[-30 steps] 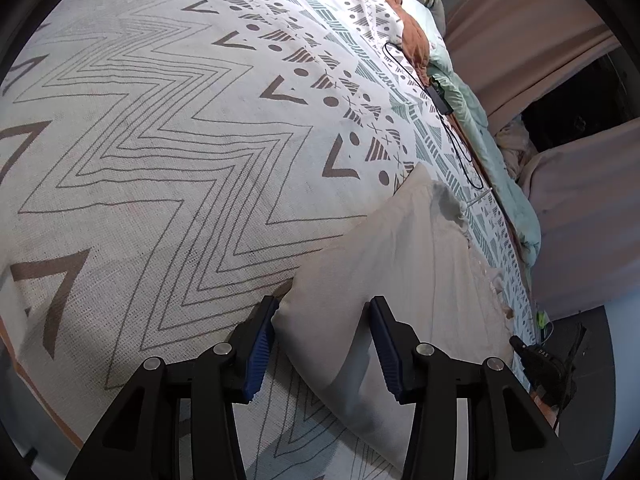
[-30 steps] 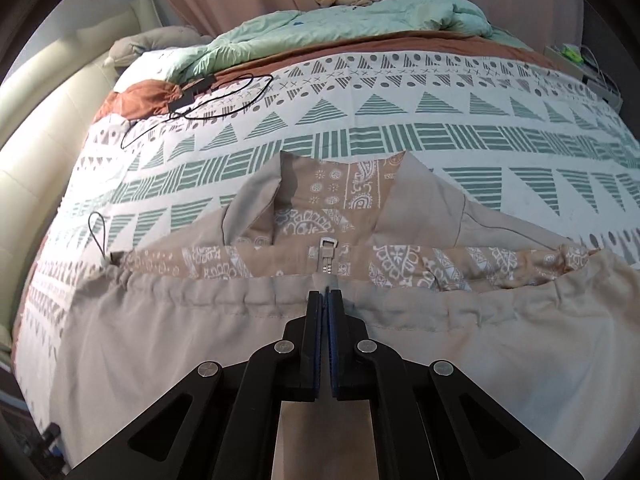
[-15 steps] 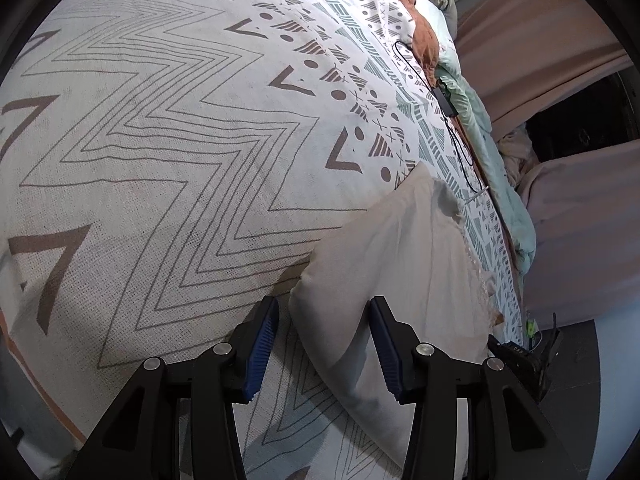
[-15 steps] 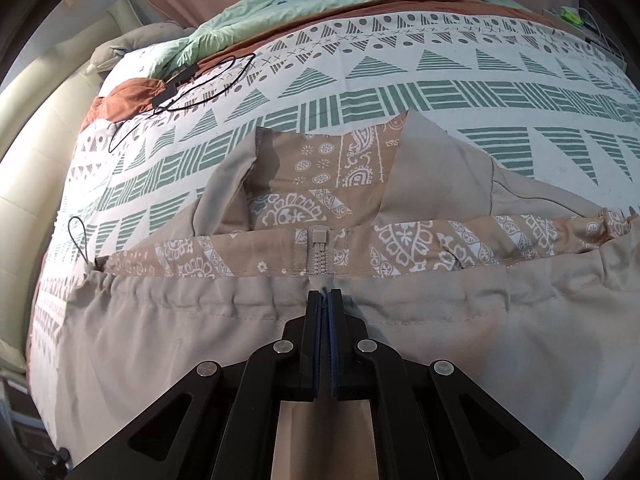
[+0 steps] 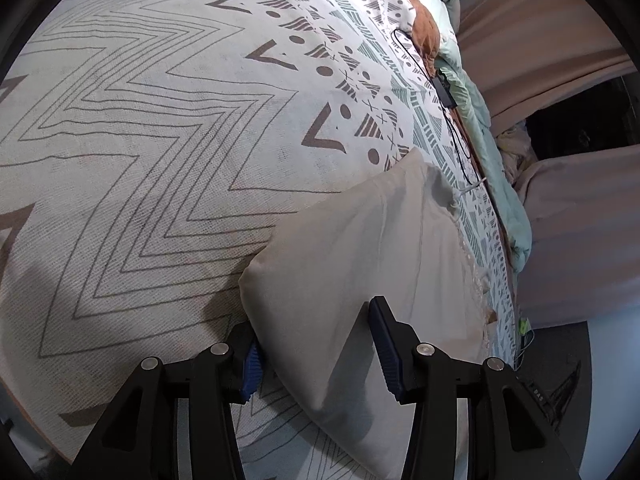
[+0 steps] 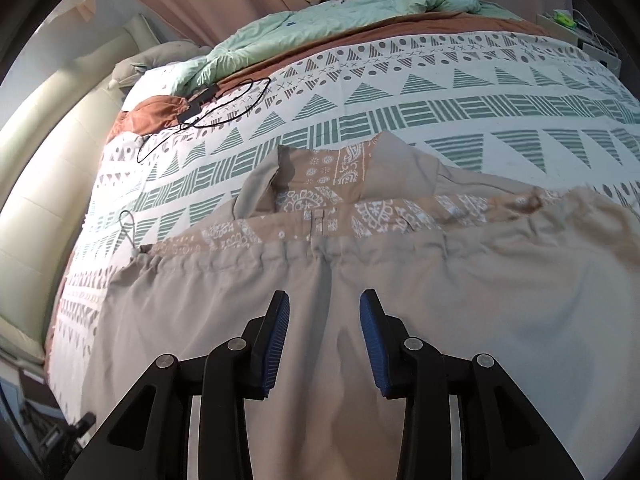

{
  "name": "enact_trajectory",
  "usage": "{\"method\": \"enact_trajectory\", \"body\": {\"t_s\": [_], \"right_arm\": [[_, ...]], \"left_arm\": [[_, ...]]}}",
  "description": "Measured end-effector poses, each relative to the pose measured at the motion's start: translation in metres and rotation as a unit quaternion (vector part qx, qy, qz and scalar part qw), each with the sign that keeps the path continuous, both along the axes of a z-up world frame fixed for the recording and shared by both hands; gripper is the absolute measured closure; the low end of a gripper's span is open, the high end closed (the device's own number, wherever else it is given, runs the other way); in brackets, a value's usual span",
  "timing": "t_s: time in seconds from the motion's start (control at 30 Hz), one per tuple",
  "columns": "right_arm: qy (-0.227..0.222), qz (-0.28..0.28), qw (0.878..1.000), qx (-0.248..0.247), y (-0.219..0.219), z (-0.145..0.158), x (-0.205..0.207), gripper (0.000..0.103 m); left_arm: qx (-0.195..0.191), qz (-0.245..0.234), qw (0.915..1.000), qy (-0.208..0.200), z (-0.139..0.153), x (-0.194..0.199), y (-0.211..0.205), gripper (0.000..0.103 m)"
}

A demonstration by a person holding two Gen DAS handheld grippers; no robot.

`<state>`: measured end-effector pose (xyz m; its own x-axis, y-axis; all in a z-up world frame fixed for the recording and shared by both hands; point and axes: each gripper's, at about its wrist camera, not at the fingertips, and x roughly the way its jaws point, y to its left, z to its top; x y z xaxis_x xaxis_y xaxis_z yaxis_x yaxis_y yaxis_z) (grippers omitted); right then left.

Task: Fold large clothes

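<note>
A large beige jacket (image 6: 440, 300) lies spread on the patterned bedspread (image 6: 440, 92), its collar folded open to show a paisley lining (image 6: 320, 196) and the zip (image 6: 318, 220). My right gripper (image 6: 325, 296) hovers over the jacket's beige body just below the gathered hem. Its jaws are opening and no cloth is pinched between the blue pads. In the left wrist view a corner of the same jacket (image 5: 360, 248) rests between the fingers of my left gripper (image 5: 314, 328). The jaws stand apart, and the cloth edge covers the tip of the left finger.
A black cable with a small box (image 6: 224, 100) lies near the pillows. A mint green duvet (image 6: 340, 12) is bunched along the far side. A cream padded headboard (image 6: 40, 168) runs on the left. Pink curtains (image 5: 540, 20) hang beyond the bed.
My right gripper was shut on the jacket's hem by the zip; it has let go, opened and drawn back. The jacket corner has slid over my left gripper's left fingertip.
</note>
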<state>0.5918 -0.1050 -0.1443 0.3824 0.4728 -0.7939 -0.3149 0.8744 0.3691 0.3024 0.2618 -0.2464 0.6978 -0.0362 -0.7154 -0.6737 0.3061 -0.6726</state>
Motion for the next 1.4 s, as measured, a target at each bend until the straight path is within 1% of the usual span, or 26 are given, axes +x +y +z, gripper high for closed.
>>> {"method": "enact_trajectory", "body": {"t_s": [0.1, 0.23, 0.3, 0.47, 0.73, 0.87, 1.0, 1.03, 1.07, 1.1, 1.13, 1.2, 1.3, 1.4], "right_arm": [[0.009, -0.008, 1.0, 0.017, -0.009, 0.003, -0.014, 0.066], [0.008, -0.003, 1.0, 0.016, -0.012, 0.004, -0.036, 0.066], [0.01, 0.001, 1.0, 0.015, -0.014, 0.003, -0.051, 0.066], [0.011, 0.019, 1.0, 0.013, -0.019, -0.002, -0.091, 0.066], [-0.005, 0.043, 0.999, 0.005, -0.027, 0.0, -0.149, 0.066], [-0.034, 0.041, 0.999, -0.005, -0.032, 0.005, -0.182, 0.066], [-0.024, 0.032, 0.999, -0.013, -0.038, -0.008, -0.198, 0.066], [-0.022, 0.031, 0.999, -0.018, -0.038, -0.012, -0.201, 0.066], [-0.02, 0.034, 0.999, -0.025, -0.037, -0.017, -0.202, 0.066], [-0.018, 0.038, 0.999, -0.035, -0.034, -0.021, -0.202, 0.066], [-0.018, 0.041, 0.998, -0.041, -0.031, -0.023, -0.201, 0.066], [-0.018, 0.046, 0.997, -0.054, -0.026, -0.028, -0.197, 0.066], [-0.015, 0.047, 0.997, -0.064, -0.021, -0.035, -0.193, 0.066], [-0.021, 0.048, 0.996, -0.077, -0.017, -0.038, -0.19, 0.066]], "left_arm": [[0.004, 0.001, 1.0, -0.004, 0.0, 0.004, 0.0, 0.054], [-0.001, 0.005, 0.9999, -0.015, -0.001, 0.004, 0.0, 0.054], [0.002, -0.001, 0.9998, -0.018, -0.001, 0.004, -0.002, 0.054], [-0.021, -0.015, 0.9987, -0.044, -0.003, 0.005, -0.006, 0.054], [-0.01, -0.03, 0.9986, -0.042, -0.002, 0.018, -0.008, 0.054], [-0.014, -0.028, 0.9984, -0.047, -0.005, 0.023, -0.008, 0.054], [-0.009, -0.031, 0.9984, -0.046, -0.004, 0.026, -0.007, 0.054], [-0.009, -0.03, 0.9984, -0.046, -0.004, 0.025, -0.007, 0.055], [-0.012, -0.028, 0.9984, -0.048, -0.005, 0.023, -0.006, 0.064], [-0.018, -0.025, 0.9983, -0.05, -0.006, 0.022, -0.006, 0.078], [-0.029, -0.022, 0.9977, -0.058, -0.008, 0.02, -0.004, 0.082], [-0.042, -0.018, 0.9967, -0.068, -0.01, 0.016, -0.001, 0.085], [-0.035, -0.024, 0.9963, -0.075, -0.005, 0.015, -0.002, 0.088], [-0.028, -0.031, 0.9951, -0.09, 0.002, 0.013, -0.002, 0.09]]}}
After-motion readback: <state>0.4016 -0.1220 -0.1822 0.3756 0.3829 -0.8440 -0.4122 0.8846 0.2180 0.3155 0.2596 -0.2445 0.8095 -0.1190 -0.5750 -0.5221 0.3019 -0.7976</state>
